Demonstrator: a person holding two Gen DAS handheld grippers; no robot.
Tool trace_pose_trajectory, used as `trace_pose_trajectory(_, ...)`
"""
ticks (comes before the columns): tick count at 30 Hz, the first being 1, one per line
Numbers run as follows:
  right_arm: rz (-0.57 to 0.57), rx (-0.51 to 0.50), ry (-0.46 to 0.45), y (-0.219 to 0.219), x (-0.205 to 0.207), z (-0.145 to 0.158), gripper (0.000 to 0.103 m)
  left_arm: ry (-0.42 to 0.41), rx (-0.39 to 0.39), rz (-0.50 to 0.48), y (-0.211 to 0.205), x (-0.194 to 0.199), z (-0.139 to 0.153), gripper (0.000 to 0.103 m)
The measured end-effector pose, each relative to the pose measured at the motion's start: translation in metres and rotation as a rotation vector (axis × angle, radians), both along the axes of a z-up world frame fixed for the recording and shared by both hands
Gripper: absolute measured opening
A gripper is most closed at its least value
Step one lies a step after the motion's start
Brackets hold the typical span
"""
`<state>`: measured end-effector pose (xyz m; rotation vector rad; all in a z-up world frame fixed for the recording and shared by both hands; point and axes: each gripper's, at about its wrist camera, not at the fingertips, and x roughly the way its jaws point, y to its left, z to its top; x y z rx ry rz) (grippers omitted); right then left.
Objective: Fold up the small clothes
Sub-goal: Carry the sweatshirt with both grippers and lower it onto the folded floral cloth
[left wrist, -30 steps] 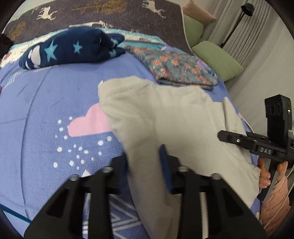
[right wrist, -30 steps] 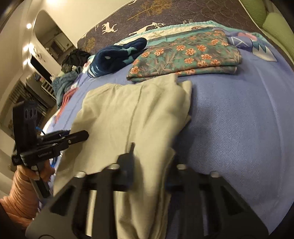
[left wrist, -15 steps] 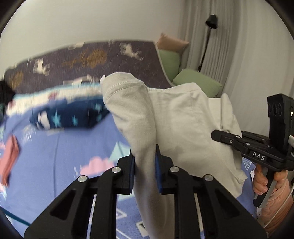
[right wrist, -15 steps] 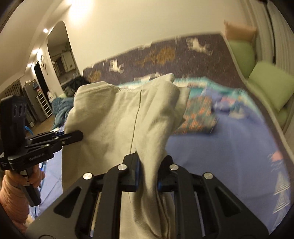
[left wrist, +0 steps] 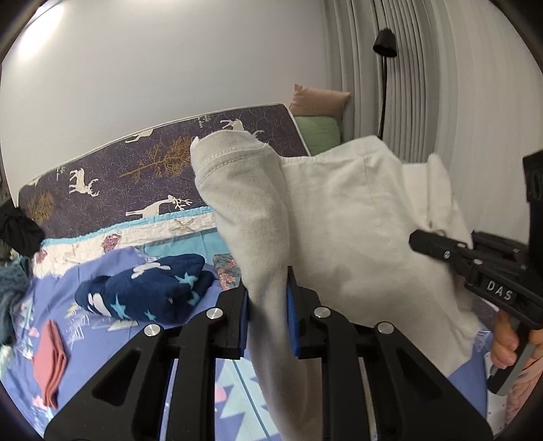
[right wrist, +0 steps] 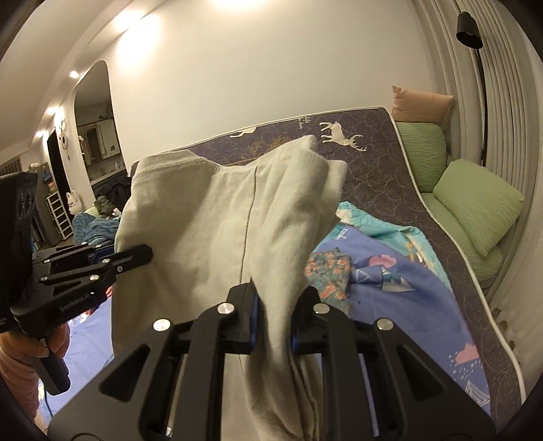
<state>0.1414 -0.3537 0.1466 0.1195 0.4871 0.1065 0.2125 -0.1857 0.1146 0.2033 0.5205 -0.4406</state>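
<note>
A beige garment hangs in the air above the bed, stretched between both grippers. My left gripper is shut on its left edge; the cloth runs up between the blue pads. My right gripper is shut on its right edge, and the garment spreads left from it. The right gripper also shows at the right of the left wrist view, and the left gripper at the left of the right wrist view. The garment's lower part is hidden behind the gripper bodies.
On the blue bedspread lie a folded navy star-print garment, a folded floral garment and a folded red cloth. Green cushions and a lamp stand at the right. A clothes pile lies far left.
Both grippers have lifted the beige garment off the bed and tilted up, so the wall and headboard end now show. The garment hangs between them.
</note>
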Motion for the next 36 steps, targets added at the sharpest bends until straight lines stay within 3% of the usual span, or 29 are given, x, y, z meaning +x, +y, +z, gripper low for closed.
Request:
trace_pose_trajectory(9, -0.042, -0.016, 0.053, -0.018, 0.063, -0.023, 0.013, 0.059, 0.063, 0.021, -0.032, 0.068, -0.024, 0.019)
trace_pose_trajectory(16, -0.06, 0.012, 0.063, -0.03, 0.126, -0.042, 0.013, 0.068, -0.004, 0.119, -0.037, 0.132, -0.037, 0.019)
trace_pose_trajectory(20, -0.059, 0.033, 0.083, -0.036, 0.172, -0.064, 0.014, 0.085, -0.044, 0.227, -0.036, 0.176, -0.069, 0.02)
trace_pose_trajectory(23, -0.063, 0.03, 0.149, -0.036, 0.213, -0.102, 0.021, 0.068, -0.028, 0.345, -0.033, 0.204, -0.105, 0.033)
trace_pose_trajectory(24, -0.091, -0.005, 0.184, -0.035, 0.222, -0.115, 0.027, 0.05, 0.0, 0.374, -0.032, 0.209, -0.117, 0.045)
trace_pose_trajectory(25, -0.132, -0.065, 0.224, -0.033, 0.23, -0.131, 0.03, 0.046, 0.033, 0.381, -0.031, 0.214, -0.128, 0.049)
trace_pose_trajectory(27, -0.178, -0.137, 0.265, -0.031, 0.23, -0.153, 0.03, 0.108, 0.093, 0.341, -0.028, 0.219, -0.152, 0.049)
trace_pose_trajectory(29, -0.172, -0.127, 0.27, -0.033, 0.215, -0.164, 0.031, 0.132, 0.137, 0.282, -0.024, 0.211, -0.164, 0.05)
trace_pose_trajectory(32, -0.177, -0.11, 0.242, -0.036, 0.185, -0.163, 0.032, 0.044, 0.213, 0.223, -0.023, 0.185, -0.162, 0.055)
trace_pose_trajectory(33, -0.178, -0.106, 0.232, -0.036, 0.176, -0.16, 0.037, 0.028, 0.23, 0.21, -0.023, 0.178, -0.161, 0.056)
trace_pose_trajectory(34, -0.18, -0.101, 0.221, -0.034, 0.162, -0.155, 0.043, 0.016, 0.242, 0.188, -0.022, 0.169, -0.157, 0.057)
trace_pose_trajectory(36, -0.164, -0.085, 0.199, -0.032, 0.142, -0.145, 0.044, 0.001, 0.241, 0.148, -0.019, 0.144, -0.144, 0.057)
